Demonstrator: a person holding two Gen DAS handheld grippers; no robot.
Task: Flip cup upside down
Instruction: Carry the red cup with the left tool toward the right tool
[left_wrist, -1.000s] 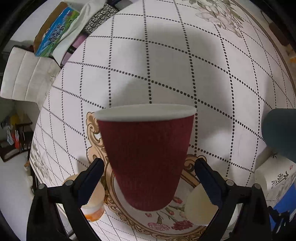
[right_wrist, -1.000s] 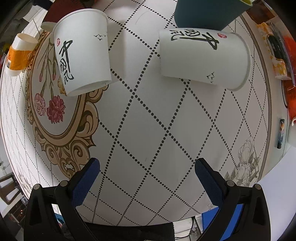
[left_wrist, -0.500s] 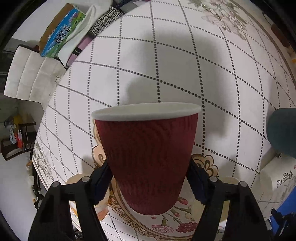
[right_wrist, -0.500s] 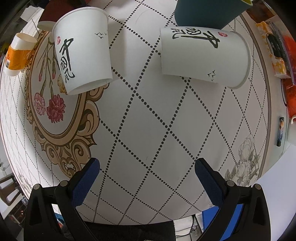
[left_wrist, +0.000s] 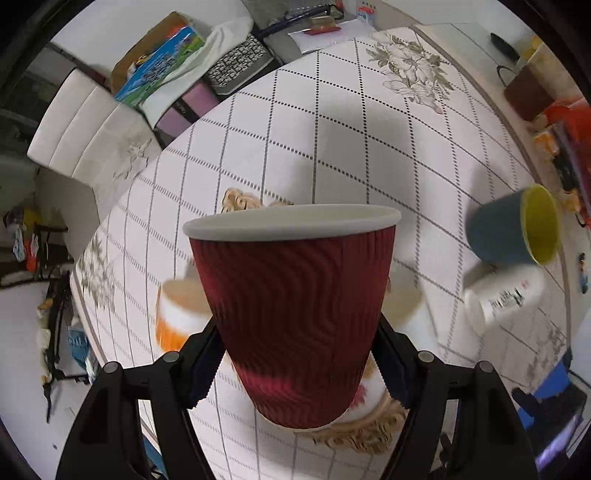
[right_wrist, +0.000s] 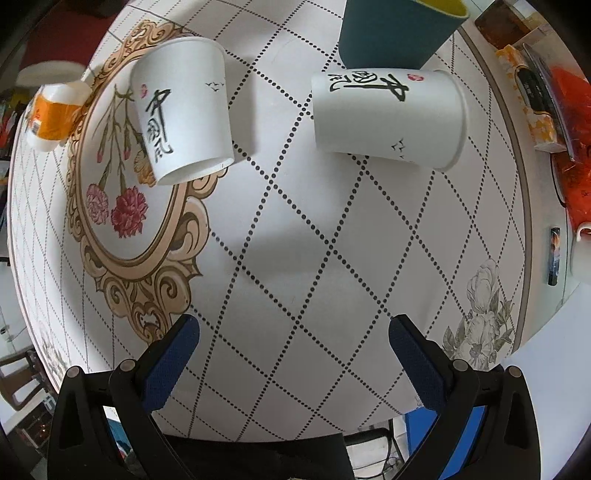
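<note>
Red cup (left_wrist: 295, 314), clamped by the left gripper (left_wrist: 295, 363), now sits higher off the surface (left_wrist: 351, 129) than half a second ago, and more of the room shows behind: a white chair (left_wrist: 85, 136) and cluttered boxes (blurred). The blue cup (left_wrist: 513, 229) has come into view at right. The patterned surface also carries two white cups (right_wrist: 184, 114) and an orange-banded one (right_wrist: 50, 110). Its rim up, the red cup's lower half is pinched between the jaws. The right gripper (right_wrist: 295, 354) hangs over the surface, jaws spread and holding nothing.
</note>
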